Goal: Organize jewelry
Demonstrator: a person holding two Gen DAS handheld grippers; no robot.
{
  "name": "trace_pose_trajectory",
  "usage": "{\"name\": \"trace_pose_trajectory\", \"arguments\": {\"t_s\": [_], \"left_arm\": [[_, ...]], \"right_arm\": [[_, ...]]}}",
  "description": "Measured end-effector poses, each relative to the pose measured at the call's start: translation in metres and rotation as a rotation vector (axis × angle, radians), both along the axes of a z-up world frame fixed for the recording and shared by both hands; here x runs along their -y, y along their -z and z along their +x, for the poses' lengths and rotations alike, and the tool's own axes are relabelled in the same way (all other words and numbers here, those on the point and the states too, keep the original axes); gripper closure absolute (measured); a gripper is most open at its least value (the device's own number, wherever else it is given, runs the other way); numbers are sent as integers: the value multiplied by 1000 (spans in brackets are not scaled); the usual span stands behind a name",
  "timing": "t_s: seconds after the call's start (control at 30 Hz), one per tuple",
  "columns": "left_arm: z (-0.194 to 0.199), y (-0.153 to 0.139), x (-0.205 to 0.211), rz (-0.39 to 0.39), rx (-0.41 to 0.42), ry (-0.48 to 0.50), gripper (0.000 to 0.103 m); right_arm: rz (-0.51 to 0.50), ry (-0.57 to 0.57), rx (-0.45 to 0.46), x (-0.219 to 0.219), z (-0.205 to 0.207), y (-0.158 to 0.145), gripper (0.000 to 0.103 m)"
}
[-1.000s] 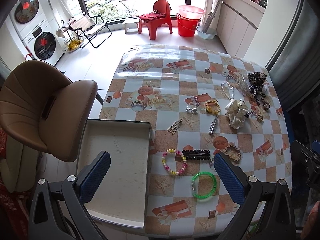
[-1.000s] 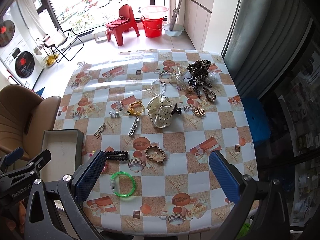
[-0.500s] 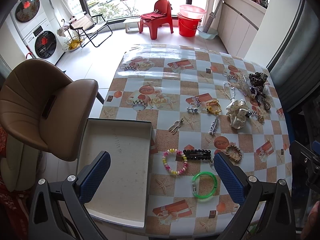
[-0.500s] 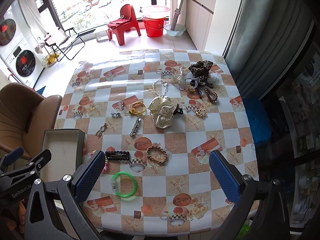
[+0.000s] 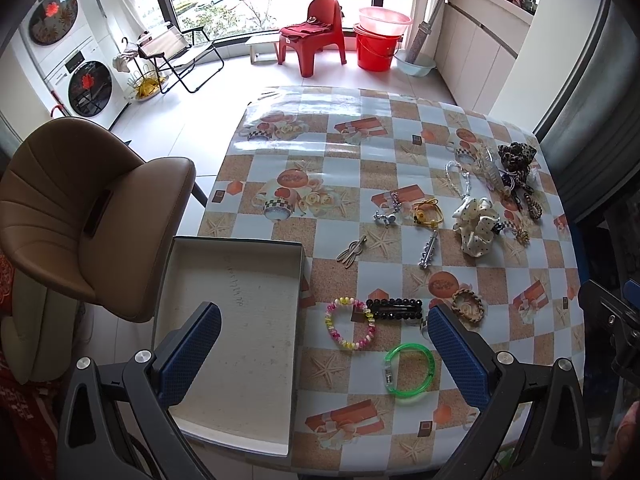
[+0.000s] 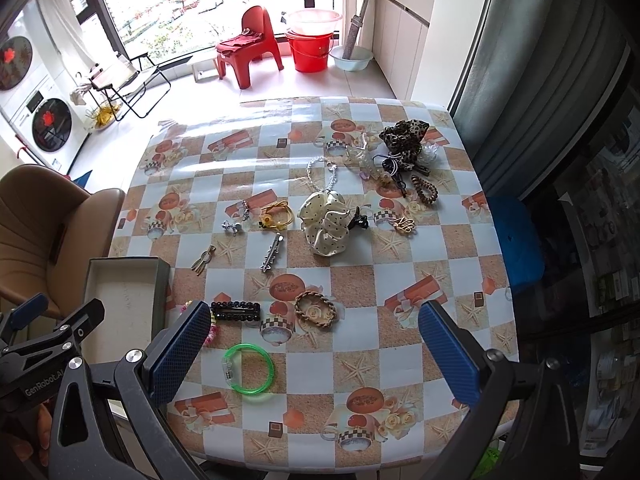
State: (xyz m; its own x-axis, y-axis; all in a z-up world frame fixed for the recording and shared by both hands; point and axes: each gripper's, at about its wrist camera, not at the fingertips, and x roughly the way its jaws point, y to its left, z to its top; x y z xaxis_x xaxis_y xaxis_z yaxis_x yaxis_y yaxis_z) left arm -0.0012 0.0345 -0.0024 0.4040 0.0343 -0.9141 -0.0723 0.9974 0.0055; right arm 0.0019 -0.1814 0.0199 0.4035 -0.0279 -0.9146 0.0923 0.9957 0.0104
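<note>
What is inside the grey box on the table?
The box holds no jewelry; only its bare pale floor shows. The left gripper's finger covers one near part, so that patch stays unseen.

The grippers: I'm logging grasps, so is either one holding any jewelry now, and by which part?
Nothing is held. The left gripper and the right gripper both hover with jaws wide open above the table; the green bangle lies untouched.

Tan padded leather chair (image 5: 76, 208) beside the desk (image 5: 304, 120) with its checked floral oilcloth. Red plastic chair (image 5: 316, 36), red bucket (image 5: 376, 48) topped by a pink basin (image 5: 384, 20), folding metal chair (image 5: 176, 52) by the window. Stacked white washer-dryer (image 5: 68, 68) far left.
</note>
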Motion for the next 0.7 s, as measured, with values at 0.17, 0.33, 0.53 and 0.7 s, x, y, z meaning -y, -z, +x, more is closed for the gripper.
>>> {"name": "trace_pose_trajectory", "arguments": {"t_s": [0.17,0.33,0.53,0.7], "left_arm": [[0,0,0,-1,-1,0,0],[0,0,1,-1,-3,1,0],[4,12,-4,-5,-21,38,0],[15,38,-5,11,-38,94,0]], "right_arm": [[0,-1,-2,0,1,1,0],[0,-1,-4,0,3,2,0],[14,9,-31,1,4,10,0],[31,26,-84,6,7,32,0]]}}
